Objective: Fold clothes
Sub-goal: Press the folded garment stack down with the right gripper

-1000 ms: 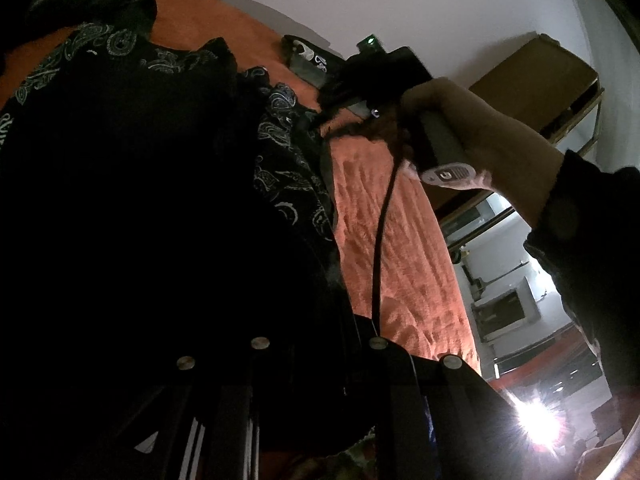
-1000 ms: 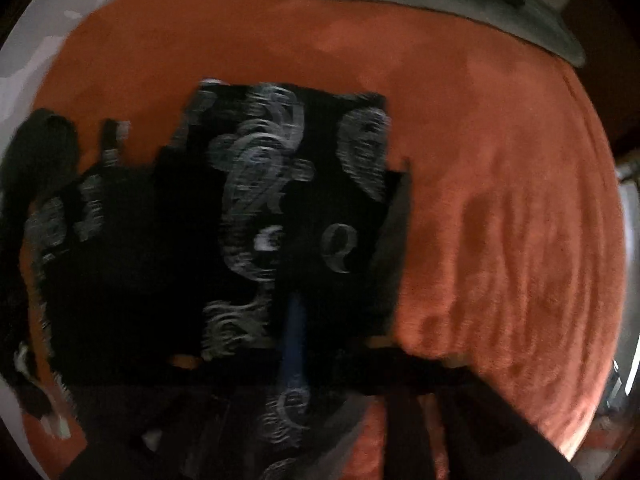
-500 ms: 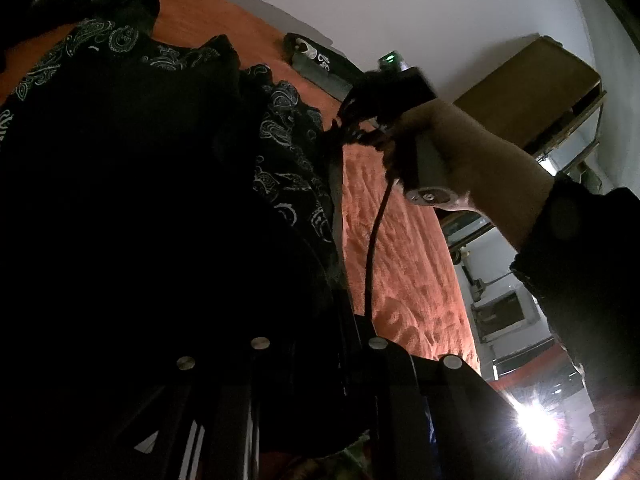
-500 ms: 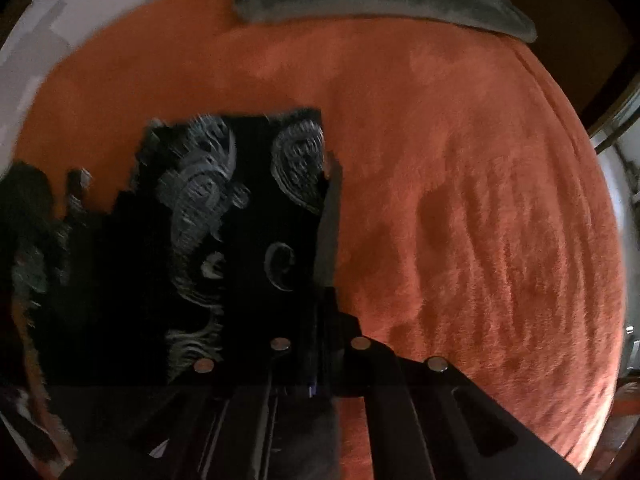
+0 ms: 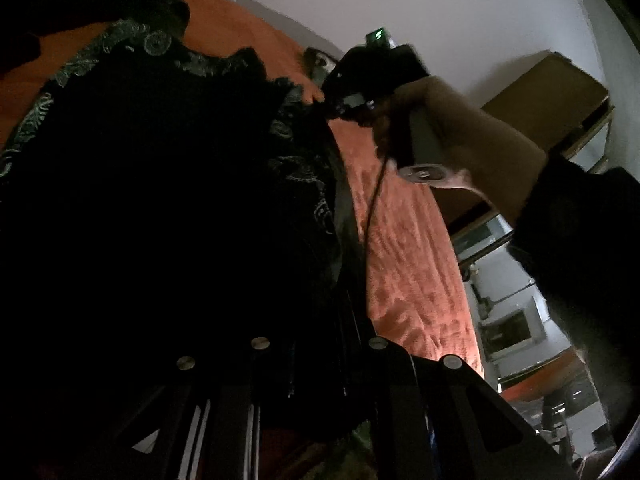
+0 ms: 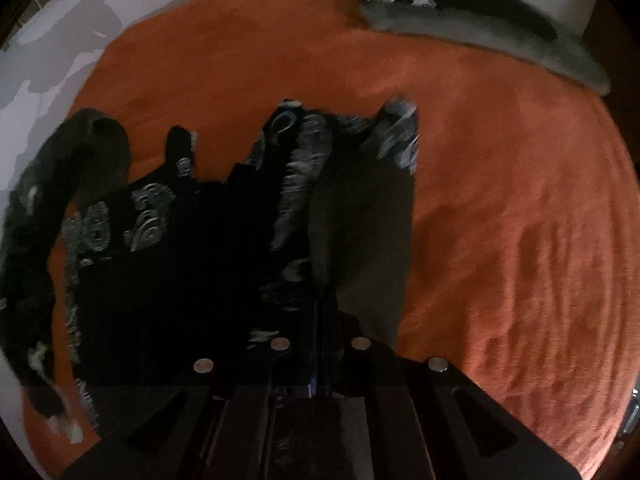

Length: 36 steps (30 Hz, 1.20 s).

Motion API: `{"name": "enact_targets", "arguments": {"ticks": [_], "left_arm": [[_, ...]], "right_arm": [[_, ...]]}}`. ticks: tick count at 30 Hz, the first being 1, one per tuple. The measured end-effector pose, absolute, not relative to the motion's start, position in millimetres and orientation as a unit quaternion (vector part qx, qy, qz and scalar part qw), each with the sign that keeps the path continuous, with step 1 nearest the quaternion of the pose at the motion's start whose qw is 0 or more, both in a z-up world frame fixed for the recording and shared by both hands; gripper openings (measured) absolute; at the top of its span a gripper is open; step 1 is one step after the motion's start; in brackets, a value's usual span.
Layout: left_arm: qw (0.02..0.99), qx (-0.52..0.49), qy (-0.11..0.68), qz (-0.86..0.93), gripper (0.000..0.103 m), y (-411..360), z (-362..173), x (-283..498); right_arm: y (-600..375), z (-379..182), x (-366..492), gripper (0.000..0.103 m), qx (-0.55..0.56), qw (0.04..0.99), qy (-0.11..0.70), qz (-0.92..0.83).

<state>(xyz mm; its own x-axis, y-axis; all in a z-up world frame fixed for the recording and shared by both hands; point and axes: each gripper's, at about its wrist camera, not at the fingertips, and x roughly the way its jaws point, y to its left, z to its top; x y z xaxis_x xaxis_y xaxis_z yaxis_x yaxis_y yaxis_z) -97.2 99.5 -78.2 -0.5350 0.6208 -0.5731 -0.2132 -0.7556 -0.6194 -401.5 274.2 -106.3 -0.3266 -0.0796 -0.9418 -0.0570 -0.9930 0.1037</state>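
Note:
A black garment with pale paisley print fills the left wrist view and drapes over my left gripper, whose fingers are hidden under the cloth that runs down between them. In the right wrist view the same garment hangs over the orange bedspread. My right gripper is shut on its edge, and a plain dark flap stands up beside the fingers. A hand holds the right gripper at the garment's far edge.
A grey and black pillow or garment lies at the bed's far end. Another dark garment lies to the left of the printed one. A brown box on a shelf stands beside the bed, below a white wall.
The right wrist view has swung, putting the pillow at top right. The flat printed panel held by the right gripper has crumpled, and a plain flap has turned up. The left gripper barely moved.

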Motion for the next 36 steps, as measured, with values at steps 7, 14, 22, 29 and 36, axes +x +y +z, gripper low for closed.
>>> {"name": "enact_targets", "arguments": {"ticks": [7, 14, 22, 29, 36], "left_arm": [[0.274, -0.357, -0.190, 0.872, 0.015, 97.6, -30.6, -82.2], [0.267, -0.379, -0.171, 0.869, 0.015, 97.4, -41.4, -76.0], [0.255, -0.451, -0.204, 0.831, 0.017, 90.3, -80.7, -90.3], [0.232, -0.465, -0.280, 0.807, 0.036, 52.6, -101.2, -103.1], [0.206, -0.456, -0.363, 0.786, 0.042, 19.1, -117.4, -107.5]], "right_arm": [[276.4, -104.2, -389.3, 0.009, 0.621, 0.047, -0.098, -0.776], [255.4, -124.9, -387.3, 0.081, 0.669, 0.049, -0.039, -0.740], [232.1, -150.9, -387.6, 0.081, 0.704, 0.027, 0.054, -0.707], [256.1, -146.6, -390.9, 0.006, 0.675, -0.006, -0.002, -0.738], [267.6, -124.3, -384.8, 0.004, 0.652, 0.018, -0.033, -0.757]]}}
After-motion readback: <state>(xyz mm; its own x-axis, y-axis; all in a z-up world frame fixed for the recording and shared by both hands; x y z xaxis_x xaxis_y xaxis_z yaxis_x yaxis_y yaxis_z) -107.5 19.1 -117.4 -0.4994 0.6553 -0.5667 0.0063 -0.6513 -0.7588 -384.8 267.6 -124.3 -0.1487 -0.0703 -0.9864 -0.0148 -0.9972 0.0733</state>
